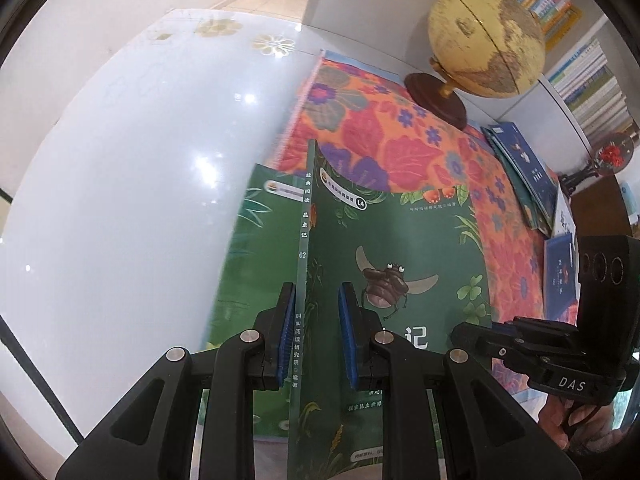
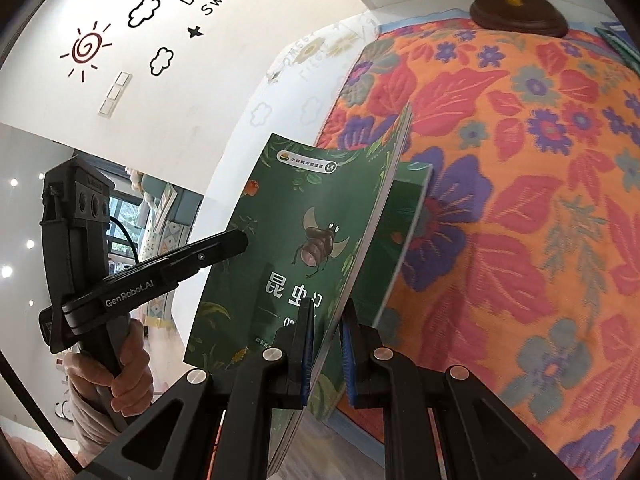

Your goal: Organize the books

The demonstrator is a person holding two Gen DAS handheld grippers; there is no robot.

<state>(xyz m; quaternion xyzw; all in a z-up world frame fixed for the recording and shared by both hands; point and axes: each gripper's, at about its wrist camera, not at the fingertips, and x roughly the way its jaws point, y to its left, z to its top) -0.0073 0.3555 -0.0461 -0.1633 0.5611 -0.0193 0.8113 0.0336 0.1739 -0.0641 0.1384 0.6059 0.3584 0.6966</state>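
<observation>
A thin green book with a beetle on its cover (image 1: 400, 248) is held up on edge over the table. My left gripper (image 1: 316, 292) is shut on its spine, blue pads (image 1: 286, 320) on either side. My right gripper (image 2: 328, 308) is shut on the opposite, open page edge of the same book (image 2: 288, 216). In the right wrist view the left gripper (image 2: 236, 240) reaches the book from the left. In the left wrist view the right gripper (image 1: 464, 332) shows at the book's right edge. A second green book (image 1: 260, 216) lies flat beneath, also visible (image 2: 408, 208) behind the held one.
An orange floral cloth (image 1: 400, 136) covers part of the glossy white table (image 1: 120, 160). A globe (image 1: 486, 40) on a dark wooden base stands at the cloth's far end. Blue books (image 1: 524, 176) lie at the right. A full bookshelf (image 1: 592, 80) stands behind. A hand (image 2: 124, 376) grips the left handle.
</observation>
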